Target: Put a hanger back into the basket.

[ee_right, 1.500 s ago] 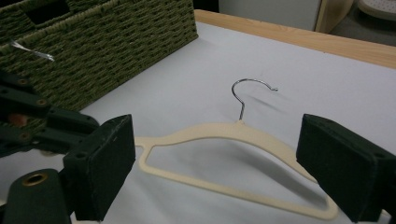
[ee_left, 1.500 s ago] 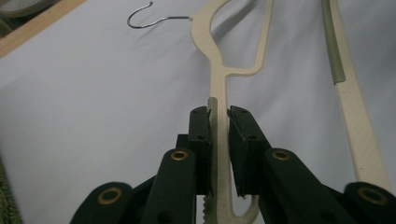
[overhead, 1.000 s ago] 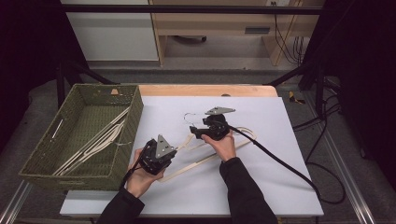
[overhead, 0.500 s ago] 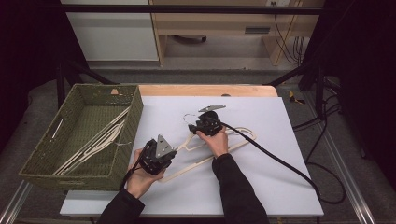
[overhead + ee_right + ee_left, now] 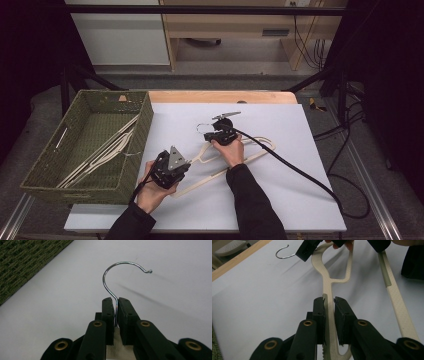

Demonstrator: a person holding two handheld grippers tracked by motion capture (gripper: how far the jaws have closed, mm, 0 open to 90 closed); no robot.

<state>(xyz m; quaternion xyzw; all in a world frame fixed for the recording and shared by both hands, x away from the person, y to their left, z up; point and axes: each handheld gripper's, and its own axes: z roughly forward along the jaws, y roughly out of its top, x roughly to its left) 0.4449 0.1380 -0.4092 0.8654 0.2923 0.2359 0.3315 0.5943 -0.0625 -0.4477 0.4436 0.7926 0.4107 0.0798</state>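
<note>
A cream plastic hanger (image 5: pixel 207 179) with a metal hook (image 5: pixel 200 127) lies across the white table top. In the left gripper view, my left gripper (image 5: pixel 329 307) is shut on one thin cream arm of the hanger (image 5: pixel 329 287), near its end. In the high view this left gripper (image 5: pixel 184 165) sits at the hanger's near left end. My right gripper (image 5: pixel 116 307) is shut on the straight shank of the hook (image 5: pixel 120 265), whose curve stands free above the jaws. The right gripper (image 5: pixel 209 134) lies at the hanger's neck.
A green woven basket (image 5: pixel 132 145) stands at the table's left and holds several cream hangers (image 5: pixel 105 147). Its weave also fills the upper left corner (image 5: pixel 22 262) of the right gripper view. A black cable (image 5: pixel 295 170) trails right from the right gripper. A ribbed cream bar (image 5: pixel 397 302) lies beside the held arm.
My right gripper has shifted left along the hanger towards the hook over the last second. The left gripper and the hanger's near end have stayed put.
</note>
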